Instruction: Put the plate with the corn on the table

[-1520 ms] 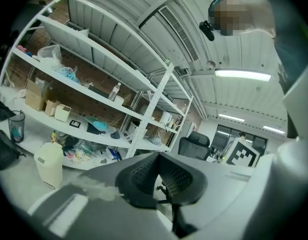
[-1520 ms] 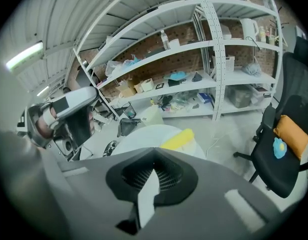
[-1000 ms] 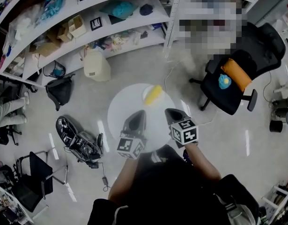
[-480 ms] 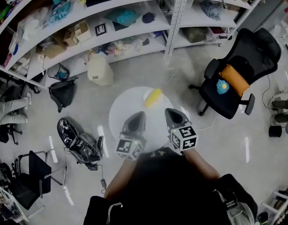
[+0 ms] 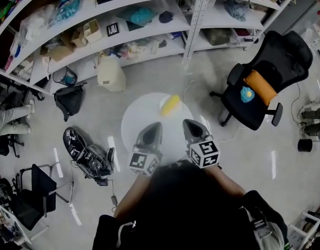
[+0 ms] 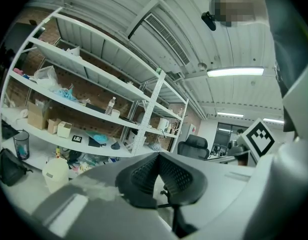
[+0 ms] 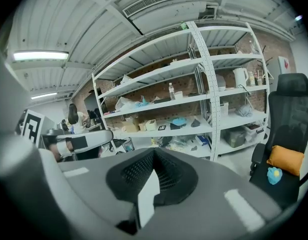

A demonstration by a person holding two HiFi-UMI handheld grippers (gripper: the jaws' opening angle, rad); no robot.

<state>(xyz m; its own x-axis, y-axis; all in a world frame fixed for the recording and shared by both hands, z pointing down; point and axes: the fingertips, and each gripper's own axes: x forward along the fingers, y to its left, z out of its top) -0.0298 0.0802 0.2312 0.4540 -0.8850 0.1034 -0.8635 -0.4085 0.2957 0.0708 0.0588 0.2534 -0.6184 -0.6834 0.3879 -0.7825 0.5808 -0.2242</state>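
Observation:
In the head view a round white plate (image 5: 149, 113) hangs over the floor, and a yellow cob of corn (image 5: 170, 104) lies near its far right rim. My left gripper (image 5: 153, 125) and my right gripper (image 5: 189, 123) reach over its near edge side by side. The right gripper view shows the right gripper (image 7: 152, 154) shut, with a white sliver of the plate (image 7: 146, 194) pinched between its pads. My left gripper (image 6: 159, 156) has its jaws closed too; the plate does not show in the left gripper view. No table is in sight.
A black office chair (image 5: 264, 56) with an orange cushion (image 5: 263, 82) stands at the right. White shelves (image 5: 123, 33) full of boxes run along the far side. On the floor lie a white jug (image 5: 110, 73), a black bag (image 5: 69, 100) and dark gear (image 5: 84, 152).
The plate and both grippers keep almost the same place. The head view has shifted slightly.

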